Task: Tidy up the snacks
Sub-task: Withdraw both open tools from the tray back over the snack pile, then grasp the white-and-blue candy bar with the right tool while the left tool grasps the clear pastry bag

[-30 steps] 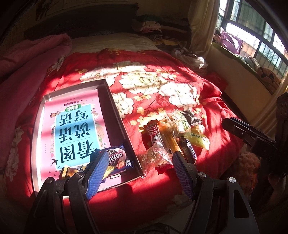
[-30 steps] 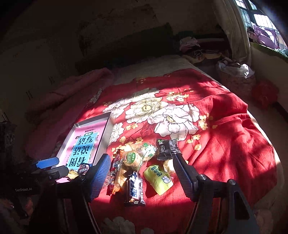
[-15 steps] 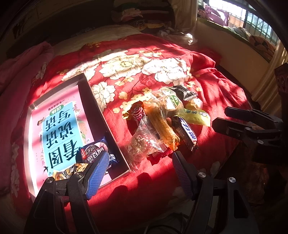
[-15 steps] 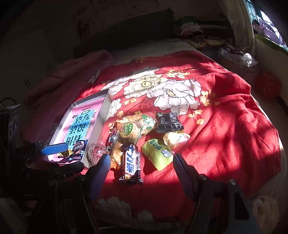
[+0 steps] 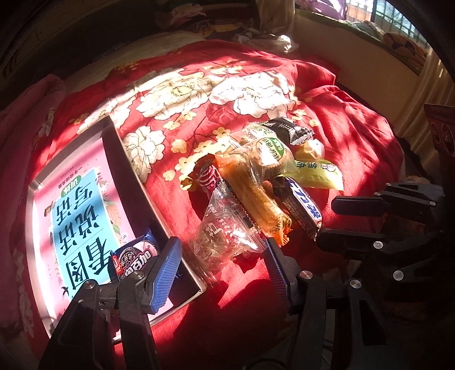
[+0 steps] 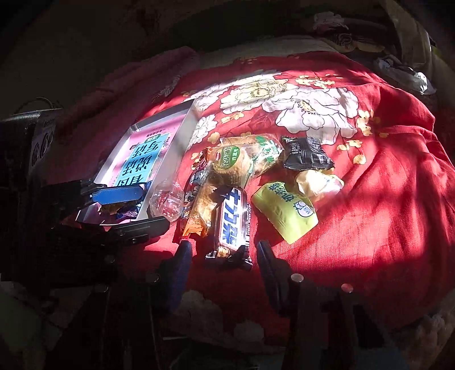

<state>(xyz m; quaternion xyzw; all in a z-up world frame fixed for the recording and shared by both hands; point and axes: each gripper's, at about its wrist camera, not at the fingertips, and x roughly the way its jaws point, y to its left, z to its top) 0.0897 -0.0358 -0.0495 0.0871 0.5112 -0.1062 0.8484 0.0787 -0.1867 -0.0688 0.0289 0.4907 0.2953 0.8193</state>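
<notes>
Both grippers came lower and their jaws have just been closing. Left gripper (image 5: pixel 224 266) stands apart around the clear packet (image 5: pixel 224 236); right gripper (image 6: pixel 224 257) apart around the chocolate bar (image 6: pixel 231 224), gripping nothing.

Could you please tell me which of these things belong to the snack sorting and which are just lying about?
Job:
snack pile
chocolate bar
clear packet
tray
cookie pack

Lying about:
red floral quilt
pink blanket
clothes heap
</notes>
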